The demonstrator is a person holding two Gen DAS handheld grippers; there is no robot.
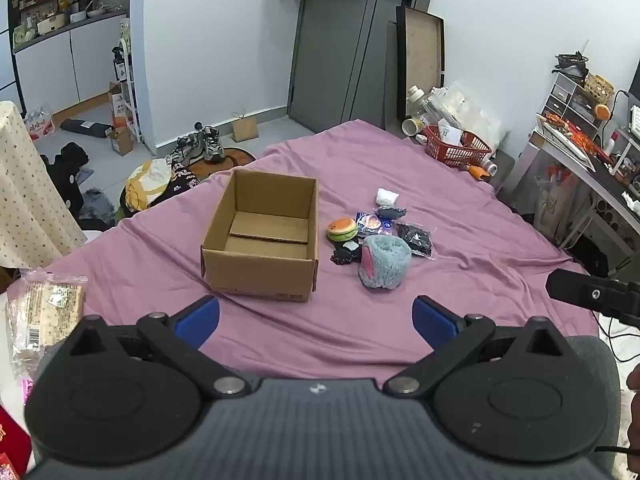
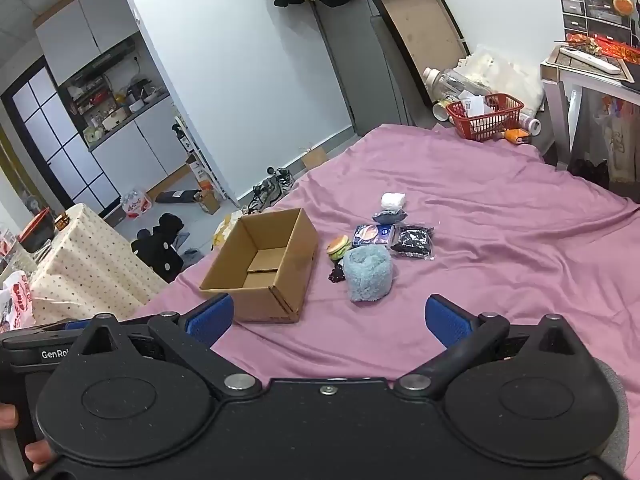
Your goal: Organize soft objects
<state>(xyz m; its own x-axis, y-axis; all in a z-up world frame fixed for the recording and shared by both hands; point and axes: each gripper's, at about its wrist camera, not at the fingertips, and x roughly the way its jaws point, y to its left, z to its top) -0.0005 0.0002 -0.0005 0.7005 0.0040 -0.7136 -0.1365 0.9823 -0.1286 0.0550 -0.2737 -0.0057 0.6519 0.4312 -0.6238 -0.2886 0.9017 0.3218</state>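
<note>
An open cardboard box (image 1: 260,236) (image 2: 262,266) stands empty on the purple bedsheet (image 1: 460,216) (image 2: 500,232). To its right lies a cluster of soft items: a fluffy blue roll (image 1: 385,262) (image 2: 368,274), a burger-shaped squishy (image 1: 341,229) (image 2: 339,246), a blue packet (image 1: 374,223) (image 2: 374,235), two black bagged items (image 1: 418,239) (image 2: 414,241), a grey piece (image 1: 390,212) and a white wad (image 1: 386,196) (image 2: 393,200). My left gripper (image 1: 316,320) is open, near the bed's front edge, nothing between its blue pads. My right gripper (image 2: 328,318) is open too, short of the roll.
A red basket (image 1: 456,146) (image 2: 484,116) sits at the bed's far corner beside bottles and bags. A snack packet (image 1: 44,312) lies at the left. Shoes and clothes litter the floor past the box. A desk (image 1: 588,160) stands on the right, a cloth-covered table (image 2: 88,264) on the left.
</note>
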